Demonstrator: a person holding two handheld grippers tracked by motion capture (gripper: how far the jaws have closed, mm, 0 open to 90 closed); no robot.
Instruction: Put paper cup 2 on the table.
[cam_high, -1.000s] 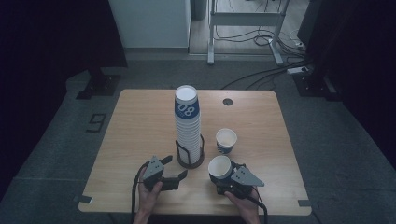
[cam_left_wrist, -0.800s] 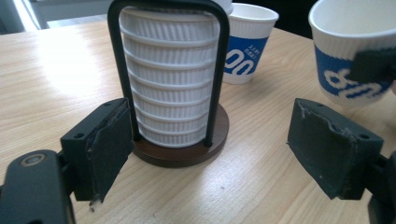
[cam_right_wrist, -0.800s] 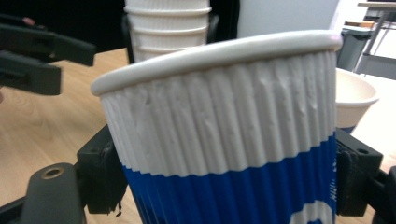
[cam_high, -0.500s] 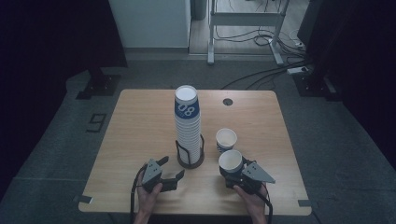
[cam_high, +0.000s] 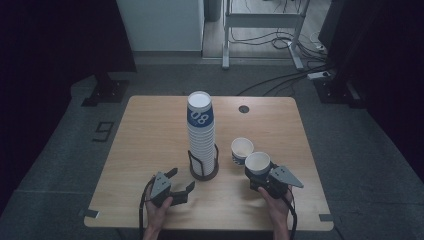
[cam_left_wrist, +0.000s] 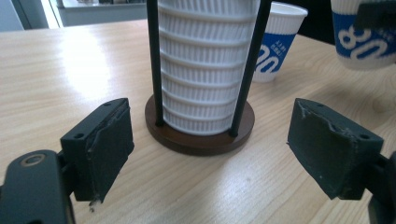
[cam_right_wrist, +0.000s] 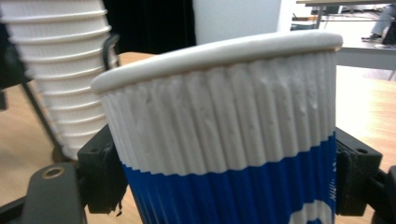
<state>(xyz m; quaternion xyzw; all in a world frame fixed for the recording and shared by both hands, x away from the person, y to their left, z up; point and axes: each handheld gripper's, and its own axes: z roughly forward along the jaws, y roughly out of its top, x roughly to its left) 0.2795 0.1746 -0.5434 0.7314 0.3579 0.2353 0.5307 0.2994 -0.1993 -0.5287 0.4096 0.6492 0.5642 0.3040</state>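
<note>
A tall stack of white and blue paper cups (cam_high: 201, 131) stands in a dark round holder (cam_high: 203, 172) at the table's middle; the stack (cam_left_wrist: 205, 60) and its brown base (cam_left_wrist: 198, 133) fill the left gripper view just beyond the jaws. My left gripper (cam_high: 181, 184) rests open near the front edge, left of the holder, nothing between its pads (cam_left_wrist: 107, 144). My right gripper (cam_high: 258, 176) is shut on one paper cup (cam_high: 258, 164), held a little above the table; the ribbed cup (cam_right_wrist: 229, 149) sits tilted between both jaws. Another single cup (cam_high: 242, 150) stands beside it.
The wooden table (cam_high: 150, 135) has a small dark grommet hole (cam_high: 243, 108) at the back. A metal frame and cables (cam_high: 280, 45) lie on the floor beyond. Tape marks sit at the front corners (cam_high: 90, 214).
My right gripper has carried its cup to the right, away from the holder and closer to the standing single cup. The left gripper has stayed put.
</note>
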